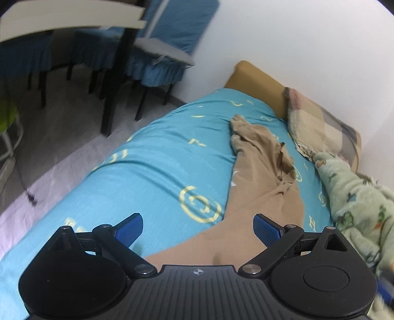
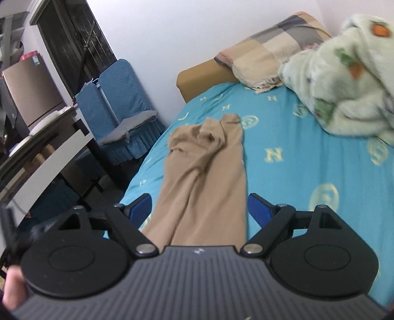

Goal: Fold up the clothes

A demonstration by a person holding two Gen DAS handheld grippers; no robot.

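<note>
A tan pair of trousers (image 1: 258,172) lies lengthwise on the turquoise bed sheet (image 1: 152,167), its far end crumpled. It also shows in the right wrist view (image 2: 204,172). My left gripper (image 1: 198,227) is open above the near end of the trousers, its blue pads (image 1: 267,231) spread wide and holding nothing. My right gripper (image 2: 199,208) is open too, with the near end of the trousers lying between its pads (image 2: 259,209), not pinched.
A fluffy green blanket (image 2: 344,81) and a checked pillow (image 2: 270,56) lie at the bed's far side by the white wall. Blue-covered chairs (image 2: 118,103), a table (image 1: 73,22) and a small fridge (image 2: 32,91) stand beside the bed.
</note>
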